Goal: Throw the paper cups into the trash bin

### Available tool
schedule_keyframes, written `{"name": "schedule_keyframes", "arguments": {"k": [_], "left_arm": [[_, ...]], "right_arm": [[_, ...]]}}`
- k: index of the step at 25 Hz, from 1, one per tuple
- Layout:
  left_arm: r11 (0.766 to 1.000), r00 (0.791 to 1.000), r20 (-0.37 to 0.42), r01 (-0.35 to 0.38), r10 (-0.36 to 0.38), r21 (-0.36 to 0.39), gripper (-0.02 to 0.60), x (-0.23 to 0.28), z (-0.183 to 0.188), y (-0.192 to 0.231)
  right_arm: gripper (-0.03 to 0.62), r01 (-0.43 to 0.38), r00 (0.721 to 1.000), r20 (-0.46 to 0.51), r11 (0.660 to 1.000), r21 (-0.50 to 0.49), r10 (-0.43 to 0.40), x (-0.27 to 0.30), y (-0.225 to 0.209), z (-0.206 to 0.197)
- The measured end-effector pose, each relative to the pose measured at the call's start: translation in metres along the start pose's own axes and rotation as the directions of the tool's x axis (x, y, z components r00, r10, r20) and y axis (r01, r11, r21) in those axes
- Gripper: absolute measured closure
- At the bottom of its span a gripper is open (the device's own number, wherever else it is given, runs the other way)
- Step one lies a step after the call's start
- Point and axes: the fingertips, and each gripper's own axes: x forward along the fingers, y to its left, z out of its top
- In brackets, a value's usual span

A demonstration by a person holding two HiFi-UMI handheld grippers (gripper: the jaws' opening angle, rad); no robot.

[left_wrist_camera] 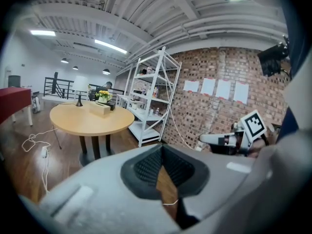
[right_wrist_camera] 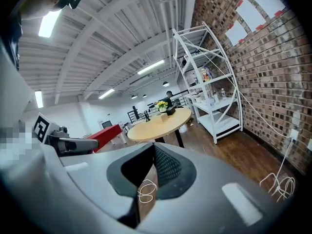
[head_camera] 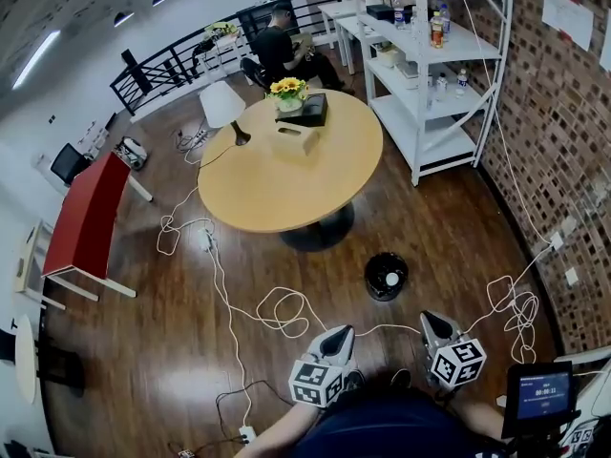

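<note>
One white paper cup (head_camera: 391, 279) seems to lie inside the trash bin (head_camera: 368, 277), no other cup shows around it, and the left gripper (head_camera: 343, 333) and right gripper (head_camera: 430, 320), near the bin, are clenched empty, so the job looks done.

A black, round trash bin (head_camera: 369, 273) is seen standing upright on the wooden floor (head_camera: 449, 218), near the round table's base (head_camera: 320, 229). A white paper cup (head_camera: 390, 280) is seen inside it.

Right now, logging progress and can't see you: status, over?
Left gripper, right gripper shut, empty. Bin ahead on floor, white cup-like thing inside. Loose cable on floor nearby.
</note>
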Motion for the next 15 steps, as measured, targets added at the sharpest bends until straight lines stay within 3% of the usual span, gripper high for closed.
{"name": "schedule_keyframes", "arguments": {"k": [9,15], "left_arm": [[0.996,0.996,0.003,0.092,-0.092,0.022,0.577,0.014,0.008,-0.013],[0.993,0.994,0.005,0.113,-0.113,0.028,0.577,0.018,0.015,-0.015]], "right_arm": [[0.585,0.005,0.999,0.044,0.996,-0.092,-0.001,-0.004,0.018,0.022],[0.585,0.026,0.997,0.074,0.994,-0.109,-0.018,-0.009,0.018,0.035]]}}
